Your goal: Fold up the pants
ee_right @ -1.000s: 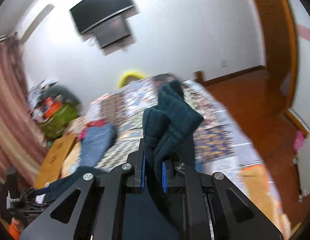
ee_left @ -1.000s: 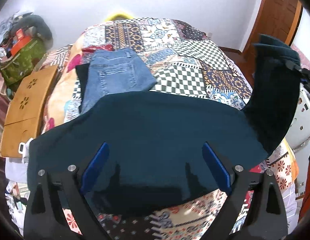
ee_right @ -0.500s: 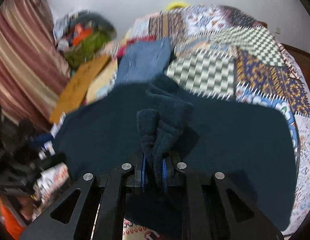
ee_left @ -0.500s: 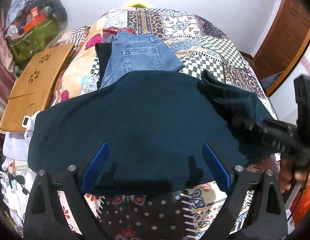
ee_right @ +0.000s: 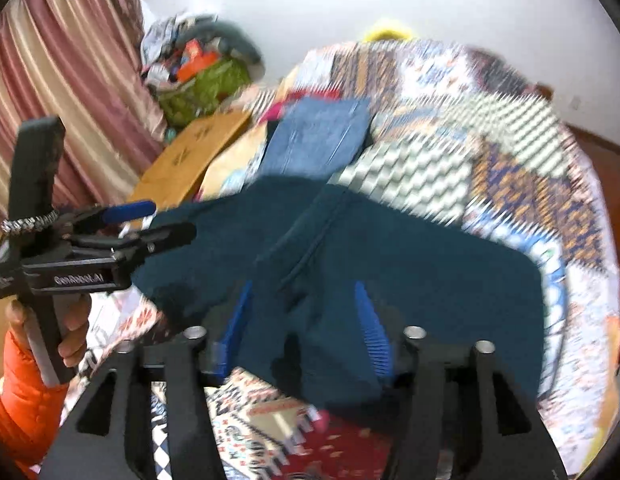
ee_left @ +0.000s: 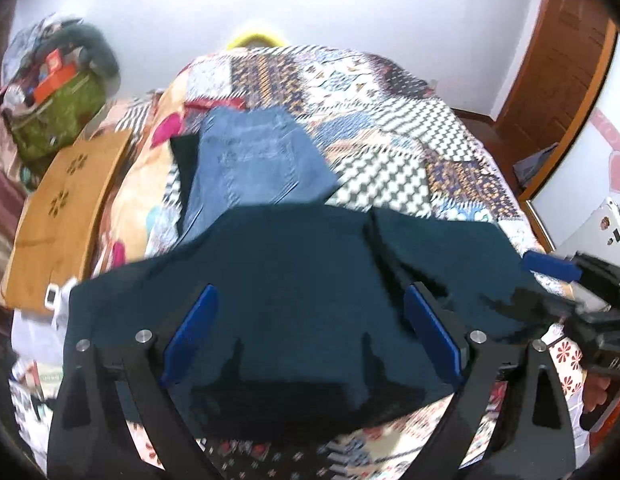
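Dark pants [ee_right: 390,264] lie across the near bed [ee_right: 530,168], one leg laid over. My right gripper [ee_right: 305,332] is opening, fabric between the jaws unpinched. Left gripper [ee_left: 310,340] wide, empty. I'd back out low, avoid dragging the fold, then smooth.

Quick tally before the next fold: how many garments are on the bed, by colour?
Dark teal pants, spread across the near part of the bed: 1
Blue jeans, folded, beyond them: 1
Black garment, mostly hidden under the jeans: 1
Total: 3
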